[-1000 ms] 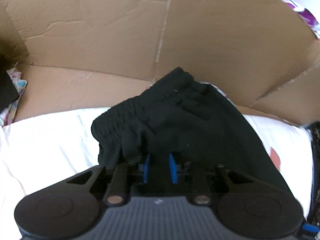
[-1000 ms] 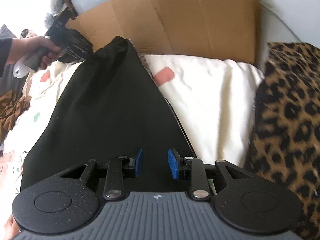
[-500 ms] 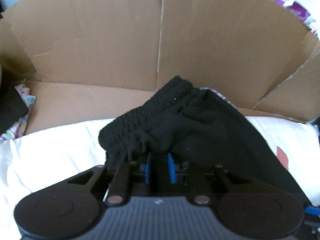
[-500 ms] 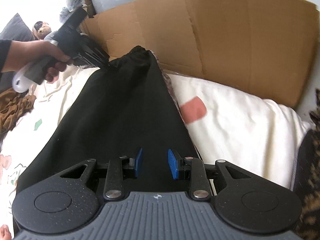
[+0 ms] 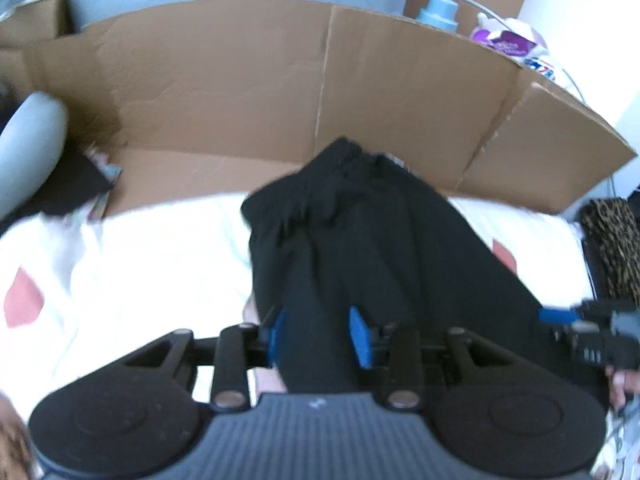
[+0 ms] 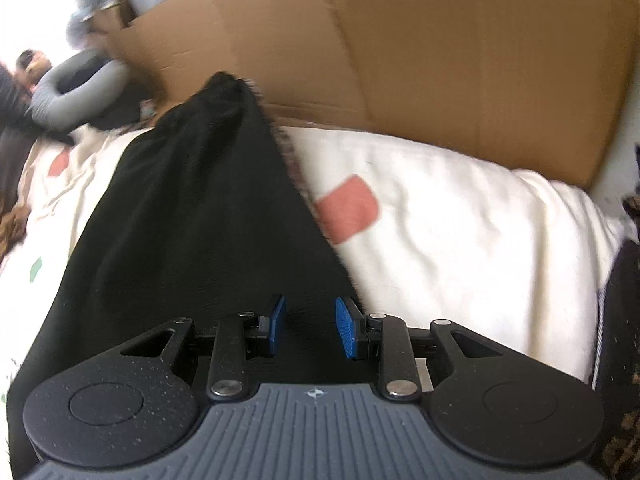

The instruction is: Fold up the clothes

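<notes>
A black garment (image 5: pixel 360 240), apparently shorts or trousers with a gathered elastic waistband, is laid lengthwise on a white bed cover (image 6: pixel 460 216) printed with coral patches. The waistband end is pointed toward twelve o'clock, against a flattened cardboard sheet (image 5: pixel 240 92) stood up behind the bed, probably so that the length can be folded back toward the holder.

The left tool (image 5: pixel 318 336) is seen with its jaws opening; black cloth runs between the blue pads, but no pinch is visible, so the fabric is judged to be released so that it settles flat. In the left wrist view the right tool (image 5: pixel 560 316) is found at three o'clock, at the garment's edge. In its own view its jaws are set partly apart over black cloth at the near end; whether that cloth is pinched cannot be told.
</notes>
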A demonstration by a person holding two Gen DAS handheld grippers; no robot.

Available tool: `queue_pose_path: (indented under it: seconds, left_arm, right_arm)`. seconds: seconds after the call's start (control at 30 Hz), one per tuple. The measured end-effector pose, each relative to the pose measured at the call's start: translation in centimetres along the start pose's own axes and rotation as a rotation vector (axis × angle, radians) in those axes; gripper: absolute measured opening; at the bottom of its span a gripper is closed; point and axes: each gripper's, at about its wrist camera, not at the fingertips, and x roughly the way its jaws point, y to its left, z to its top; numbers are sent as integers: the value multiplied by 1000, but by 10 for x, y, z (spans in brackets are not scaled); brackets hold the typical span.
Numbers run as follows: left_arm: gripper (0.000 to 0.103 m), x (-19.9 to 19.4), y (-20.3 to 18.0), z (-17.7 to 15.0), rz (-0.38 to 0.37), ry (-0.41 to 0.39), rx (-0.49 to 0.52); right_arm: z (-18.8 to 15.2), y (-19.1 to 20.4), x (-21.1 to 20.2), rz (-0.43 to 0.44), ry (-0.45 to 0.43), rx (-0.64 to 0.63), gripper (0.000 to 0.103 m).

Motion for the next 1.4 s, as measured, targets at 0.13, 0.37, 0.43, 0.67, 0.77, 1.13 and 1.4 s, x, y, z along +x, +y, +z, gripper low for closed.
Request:
queue_pose_path:
  seconds: [0.13,0.37,0.43,0.67,0.77,1.13,1.4]
  left_arm:
    - [36,-21,7,-42,-2,-41,-67]
    - [36,-55,1,-100,16,-103,-164]
    - [36,-60,-1,-116,14,-107,-178]
    - [25,-64,8,-157,31,-40,-197]
    - [25,-69,14,-171,27,-34,-230]
    - [25,-74,11,-213,26,-21,-280]
    - [25,-72,1,-239,3,-4,-328]
  right_arm:
    - [-7,-5,-3,-8,10,-13,33]
    - [-8,-5,-11,-26,44,-89,33]
    - [-10,-7,-14,-44,56,-105,34]
    - [-15,-9,-41,-31,22,-85,34]
    - [-19,-5,-55,-6,10,-78,34]
    - [-64,29,-82,20,58,-140,34]
    - [-86,82,-72,93,99,-215,34]
